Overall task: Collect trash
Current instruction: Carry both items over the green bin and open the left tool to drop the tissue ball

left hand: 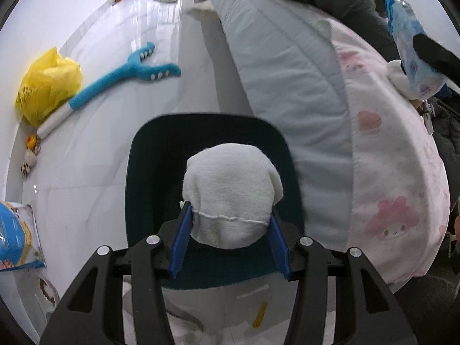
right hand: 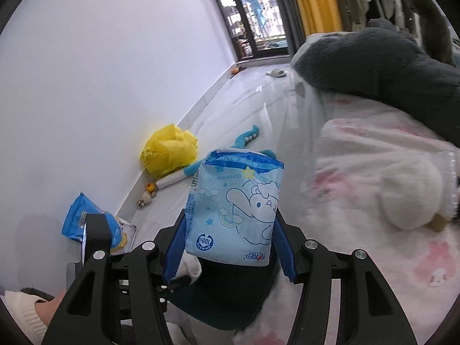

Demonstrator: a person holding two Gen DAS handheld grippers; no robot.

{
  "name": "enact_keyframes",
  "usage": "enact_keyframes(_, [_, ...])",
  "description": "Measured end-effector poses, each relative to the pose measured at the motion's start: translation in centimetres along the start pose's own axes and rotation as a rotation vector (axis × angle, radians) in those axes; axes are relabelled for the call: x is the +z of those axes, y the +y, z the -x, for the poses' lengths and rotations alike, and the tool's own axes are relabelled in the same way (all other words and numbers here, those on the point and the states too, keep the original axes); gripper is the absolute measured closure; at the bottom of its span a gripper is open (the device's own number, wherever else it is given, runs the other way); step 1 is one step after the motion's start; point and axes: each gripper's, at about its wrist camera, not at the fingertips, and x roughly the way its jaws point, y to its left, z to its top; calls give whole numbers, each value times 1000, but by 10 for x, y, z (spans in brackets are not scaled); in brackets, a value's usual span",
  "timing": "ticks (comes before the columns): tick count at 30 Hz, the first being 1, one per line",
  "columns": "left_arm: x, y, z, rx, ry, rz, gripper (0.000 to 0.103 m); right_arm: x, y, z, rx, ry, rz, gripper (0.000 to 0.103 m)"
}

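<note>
My left gripper [left hand: 230, 212] is shut on a white crumpled cloth wad [left hand: 230, 181], its blue pads pressing both sides. The wad hangs right over a dark teal bin [left hand: 138, 155] on the floor. My right gripper [right hand: 230, 215] is shut on a light blue tissue packet [right hand: 235, 201] with a cartoon print, held above the same bin [right hand: 224, 302]. In the left wrist view that packet [left hand: 408, 43] shows at the upper right, over the bed. The bottom of the bin is hidden by the wad.
A bed with a pink printed quilt [left hand: 388, 172] fills the right side. Along the white wall lie a yellow plastic bag [left hand: 47, 83], a long blue toy [left hand: 126, 72], small toys [left hand: 31, 149] and a blue packet [left hand: 14, 235]. A person's sleeve [right hand: 23, 307] shows low left.
</note>
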Motion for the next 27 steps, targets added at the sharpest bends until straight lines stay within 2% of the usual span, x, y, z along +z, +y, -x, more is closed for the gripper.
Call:
enact_keyframes(7, [-10, 18, -4, 14, 74, 35, 48, -6, 27, -23, 26, 38, 28, 46])
enact_keyframes(9, [-13, 21, -4, 19, 76, 33, 39, -7, 30, -32, 27, 54, 38, 46])
enact_keyframes(13, [-16, 24, 3, 14, 61, 29, 33, -10, 34, -48, 19, 89, 54, 46])
enact_keyframes(20, [-7, 35, 26, 36, -34, 32, 31, -20, 35, -76, -4, 156, 62, 46])
enact_keyframes(27, [2, 45, 55, 25, -148, 43, 31, -37, 37, -111, -27, 248, 63, 46])
